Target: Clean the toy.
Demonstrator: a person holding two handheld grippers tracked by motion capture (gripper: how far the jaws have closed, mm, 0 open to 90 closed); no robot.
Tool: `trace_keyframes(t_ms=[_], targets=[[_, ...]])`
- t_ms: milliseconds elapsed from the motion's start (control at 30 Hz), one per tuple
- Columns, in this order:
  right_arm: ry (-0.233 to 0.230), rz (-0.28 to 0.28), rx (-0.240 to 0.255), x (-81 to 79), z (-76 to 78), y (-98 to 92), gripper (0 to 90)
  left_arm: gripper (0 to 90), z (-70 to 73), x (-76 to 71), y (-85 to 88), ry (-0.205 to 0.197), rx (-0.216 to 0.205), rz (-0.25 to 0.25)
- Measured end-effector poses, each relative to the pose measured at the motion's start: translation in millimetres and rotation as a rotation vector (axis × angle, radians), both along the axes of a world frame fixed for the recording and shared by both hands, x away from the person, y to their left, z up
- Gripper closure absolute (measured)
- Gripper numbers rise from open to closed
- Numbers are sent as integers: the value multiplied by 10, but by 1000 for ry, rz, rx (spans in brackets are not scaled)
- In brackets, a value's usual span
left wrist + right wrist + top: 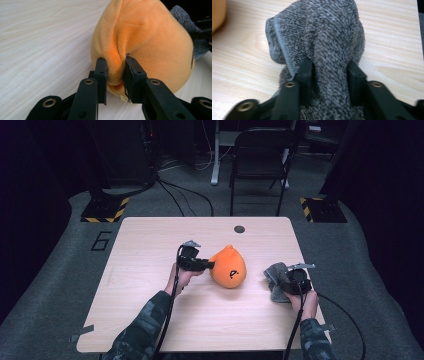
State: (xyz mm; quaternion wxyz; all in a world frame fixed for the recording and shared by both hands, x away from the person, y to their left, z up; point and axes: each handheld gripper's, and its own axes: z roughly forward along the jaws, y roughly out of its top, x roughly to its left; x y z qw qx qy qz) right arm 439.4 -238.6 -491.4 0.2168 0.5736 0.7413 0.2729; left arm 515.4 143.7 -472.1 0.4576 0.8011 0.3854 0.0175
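An orange plush toy [228,266] lies at the middle of the wooden table [150,250]. My left gripper [209,265] is at its left side, shut on a fold of the orange plush toy [140,37]; the pinched fold sits between the black jaws of the left gripper [115,72]. A grey speckled cloth [275,277] lies bunched at the right of the table. My right gripper [286,282] is shut on a ridge of the grey cloth [322,32], which runs between the jaws of the right gripper [329,75].
A round dark grommet [239,229] sits near the table's far edge. A black folding chair [262,155] stands beyond the table on the grey floor, with cables and yellow-black striped bases at both sides.
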Motion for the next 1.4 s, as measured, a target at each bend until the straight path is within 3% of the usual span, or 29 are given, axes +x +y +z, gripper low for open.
trace_keyframes(t_ms=[100, 133, 167, 233, 300, 333, 500, 533, 700, 800, 867, 900, 967, 1033, 1167, 1267, 1333, 1367, 1400], targets=[[-15, 0, -22, 9, 2, 19, 471, 650, 15, -4, 1, -42, 18, 14], [-22, -3, -16, 5, 23, 15, 393, 555, 28, -4, 14, -65, 23, 35], [-22, -3, -16, 5, 23, 15, 393, 506, 28, -4, 14, -65, 23, 35], [-41, 5, -10, -19, 99, -5, 254, 442, 38, -12, 33, -83, 38, 33], [-44, -2, 4, -35, 132, -4, 227, 386, 40, -31, 49, -96, 60, 35], [-63, 14, 25, -66, 184, -16, 148, 363, 48, -50, 81, -99, 61, 31], [-82, 53, 29, -177, 252, -23, 102, 246, 92, -119, 171, -144, 83, 38], [-87, 74, 27, -242, 266, -45, 64, 239, 107, -179, 222, -166, 108, 37], [-97, 95, 40, -430, 243, -122, 16, 164, 98, -330, 369, -188, 149, 30], [-100, 102, 39, -616, 149, -196, 0, 152, 53, -516, 573, -197, 162, 30], [-93, 105, 21, -663, 108, -209, 0, 138, 31, -559, 636, -201, 157, 31], [-87, 109, -20, -756, 33, -233, 0, 122, 3, -606, 695, -195, 152, 35], [-80, 110, -39, -833, -42, -283, 0, 85, -116, -727, 871, -186, 201, 52], [-91, 103, -55, -899, -126, -350, 0, 57, -165, -763, 926, -180, 213, 57], [-84, 98, -67, -966, -238, -441, 0, 22, -378, -896, 1148, -124, 239, 64], [-70, 85, -65, -950, -285, -464, 0, 17, -484, -949, 1217, -141, 235, 91], [-58, 98, -66, -934, -305, -478, 0, 21, -542, -948, 1220, -132, 290, 65], [-58, 98, -66, -934, -305, -478, 0, 15, -542, -948, 1220, -132, 290, 65], [-61, 95, -58, -924, -308, -486, 0, 19, -562, -959, 1205, -164, 321, 63]])
